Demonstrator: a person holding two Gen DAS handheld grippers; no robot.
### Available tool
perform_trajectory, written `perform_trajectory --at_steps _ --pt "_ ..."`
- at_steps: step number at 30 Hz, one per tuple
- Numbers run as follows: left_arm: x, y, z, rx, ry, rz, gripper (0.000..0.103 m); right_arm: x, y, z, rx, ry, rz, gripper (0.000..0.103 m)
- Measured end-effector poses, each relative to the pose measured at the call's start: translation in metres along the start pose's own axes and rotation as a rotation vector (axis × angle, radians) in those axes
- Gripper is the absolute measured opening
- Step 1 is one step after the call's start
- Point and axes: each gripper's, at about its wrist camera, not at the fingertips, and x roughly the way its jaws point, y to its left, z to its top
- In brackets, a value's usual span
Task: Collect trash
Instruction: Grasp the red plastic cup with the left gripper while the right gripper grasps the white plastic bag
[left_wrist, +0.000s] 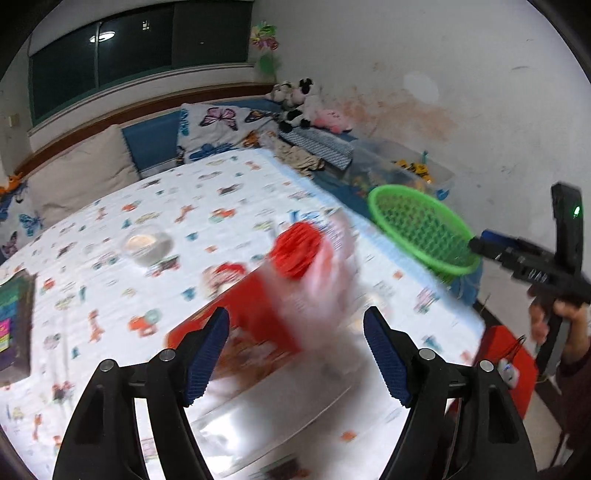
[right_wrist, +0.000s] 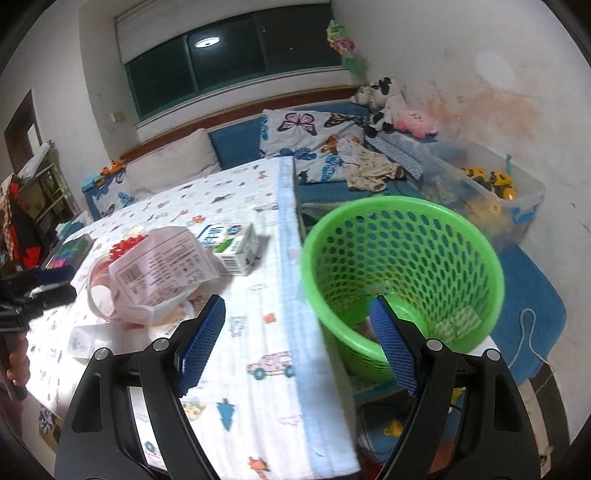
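Note:
A green perforated basket (right_wrist: 402, 273) stands just past the table's right edge; it also shows in the left wrist view (left_wrist: 421, 229). My right gripper (right_wrist: 297, 345) is open and empty, its right finger over the basket's near rim. On the table lie a pink-and-white plastic bag (right_wrist: 159, 273) and a milk carton (right_wrist: 232, 245). In the left wrist view a blurred red-and-pink package (left_wrist: 299, 273) lies ahead of my left gripper (left_wrist: 295, 354), which is open and holds nothing.
The table wears a white cartoon-print cloth (right_wrist: 258, 350). A clear cup (left_wrist: 147, 245) and a dark box (left_wrist: 14, 317) sit at its left. A clear toy bin (right_wrist: 491, 188), pillows and plush toys lie behind.

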Motion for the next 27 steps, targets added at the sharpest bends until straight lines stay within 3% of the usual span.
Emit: perform_trajectory --at_steps 7,17,27 --pt "-0.003 0.033 -0.016 -0.048 0.025 0.046 0.072 0.017 0.030 0.011 0.004 0.045 0.104 0.080" --pt "-0.001 0.043 -0.026 -0.052 0.013 0.038 0.072 0.055 0.081 0.037 0.008 0.118 0.203 0.079" --pt "0.001 0.049 -0.029 -0.011 0.017 0.053 0.075 0.091 0.108 0.056 0.044 0.185 0.233 0.073"
